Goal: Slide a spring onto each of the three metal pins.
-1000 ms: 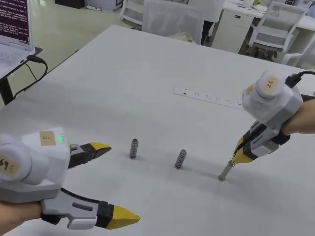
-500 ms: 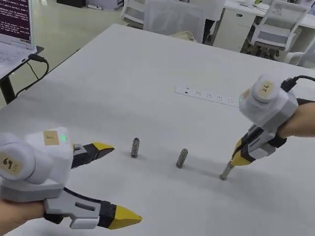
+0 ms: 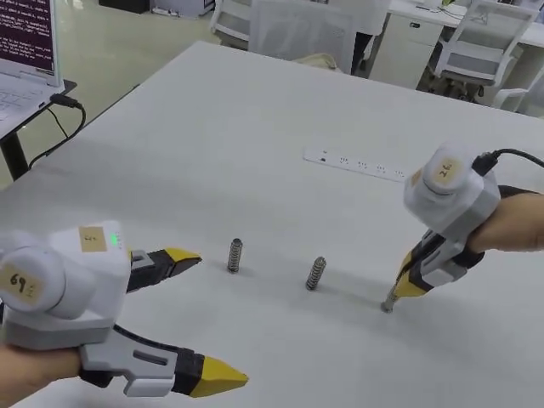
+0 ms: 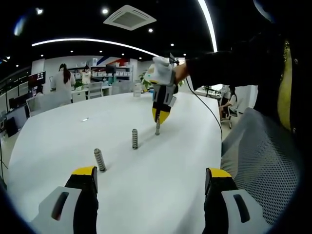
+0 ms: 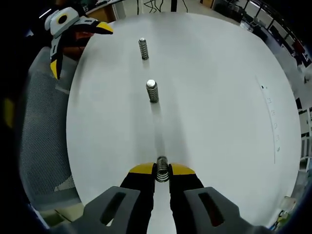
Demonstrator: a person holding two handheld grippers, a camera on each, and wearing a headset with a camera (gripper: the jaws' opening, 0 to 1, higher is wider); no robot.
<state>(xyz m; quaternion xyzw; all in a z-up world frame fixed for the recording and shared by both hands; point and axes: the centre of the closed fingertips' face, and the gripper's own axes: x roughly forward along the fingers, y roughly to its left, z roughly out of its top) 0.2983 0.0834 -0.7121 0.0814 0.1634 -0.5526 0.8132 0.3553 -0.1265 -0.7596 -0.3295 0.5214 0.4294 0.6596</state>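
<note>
Two metal pins stand on the white table (image 3: 212,127), each wearing a spring: one (image 3: 235,255) to the left, one (image 3: 315,273) in the middle. The third pin (image 3: 388,300) leans at the right, its top hidden by my right gripper (image 3: 408,287). In the right gripper view that gripper (image 5: 162,170) is shut on a spring (image 5: 162,168), with the two sprung pins (image 5: 152,90) (image 5: 143,48) lined up beyond. My left gripper (image 3: 204,316) is open and holds nothing, near the table's front left. Its own view shows its jaws wide apart (image 4: 151,175) and the row of pins (image 4: 100,159) ahead.
A white power strip (image 3: 357,164) lies on the table behind the pins. A laptop (image 3: 25,42) with a cable sits on a stand at the far left. Office chairs (image 3: 472,47) and desks stand past the table's far edge.
My right gripper has sunk lower along the third pin with the spring, so less of the pin shows below its tips. The left gripper has barely moved.
</note>
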